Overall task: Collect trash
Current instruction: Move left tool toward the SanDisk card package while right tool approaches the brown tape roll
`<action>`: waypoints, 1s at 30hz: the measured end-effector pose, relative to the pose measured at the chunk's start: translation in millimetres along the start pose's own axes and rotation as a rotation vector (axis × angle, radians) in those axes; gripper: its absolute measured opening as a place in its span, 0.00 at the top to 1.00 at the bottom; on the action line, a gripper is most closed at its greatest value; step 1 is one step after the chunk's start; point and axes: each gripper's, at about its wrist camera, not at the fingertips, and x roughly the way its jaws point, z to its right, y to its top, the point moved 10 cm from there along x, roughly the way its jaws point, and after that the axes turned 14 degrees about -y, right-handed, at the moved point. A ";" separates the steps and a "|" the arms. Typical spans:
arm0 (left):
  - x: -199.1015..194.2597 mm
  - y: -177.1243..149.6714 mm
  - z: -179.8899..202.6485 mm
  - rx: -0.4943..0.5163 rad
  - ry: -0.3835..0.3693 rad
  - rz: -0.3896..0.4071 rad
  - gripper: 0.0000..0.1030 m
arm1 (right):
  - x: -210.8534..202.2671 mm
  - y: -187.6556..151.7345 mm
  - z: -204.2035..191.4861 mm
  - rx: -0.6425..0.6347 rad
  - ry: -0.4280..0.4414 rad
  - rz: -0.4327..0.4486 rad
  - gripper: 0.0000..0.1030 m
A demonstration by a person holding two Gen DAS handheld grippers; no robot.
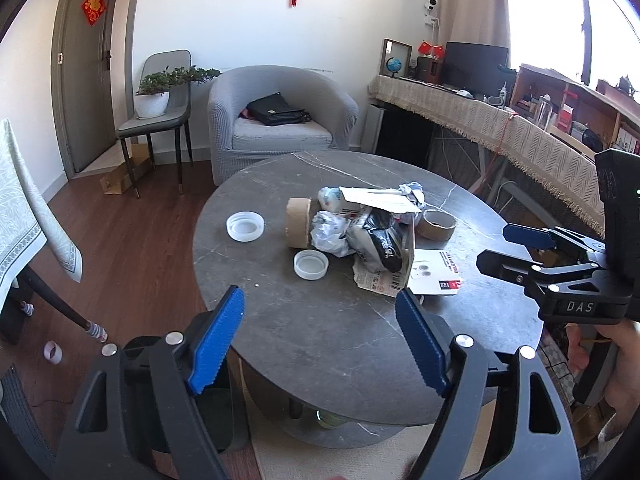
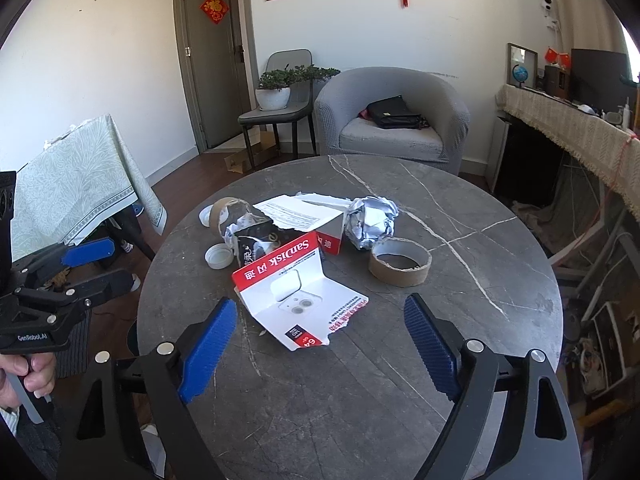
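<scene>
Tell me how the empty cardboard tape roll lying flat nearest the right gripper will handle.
The cardboard tape roll looks hollow, so probably light. Lying flat, it should slide rather than roll. Its thin wall may flex if squeezed.

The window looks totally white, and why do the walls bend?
Left wrist view: the window is blown out to white by daylight, and the door bows from fisheye distortion. Right wrist view: black corners frame the picture; the table looks sharp and evenly lit.
</scene>
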 end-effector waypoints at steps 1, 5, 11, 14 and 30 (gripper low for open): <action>4.5 -0.3 2.7 -0.012 -0.019 -0.002 0.23 | 0.8 0.1 3.4 0.006 -0.001 0.000 0.19; 20.5 1.0 10.0 -0.047 -0.070 -0.010 0.38 | 6.3 1.1 14.2 0.028 -0.001 -0.005 0.23; 50.2 5.6 30.1 -0.097 -0.184 -0.039 0.53 | 13.8 4.3 28.7 0.052 0.006 -0.012 0.28; 61.0 5.6 45.3 -0.068 -0.213 -0.054 0.57 | 17.8 2.6 34.0 0.053 0.004 -0.020 0.30; 95.1 11.1 47.7 -0.146 -0.273 -0.079 0.80 | 46.5 8.0 45.0 0.032 -0.053 -0.069 0.35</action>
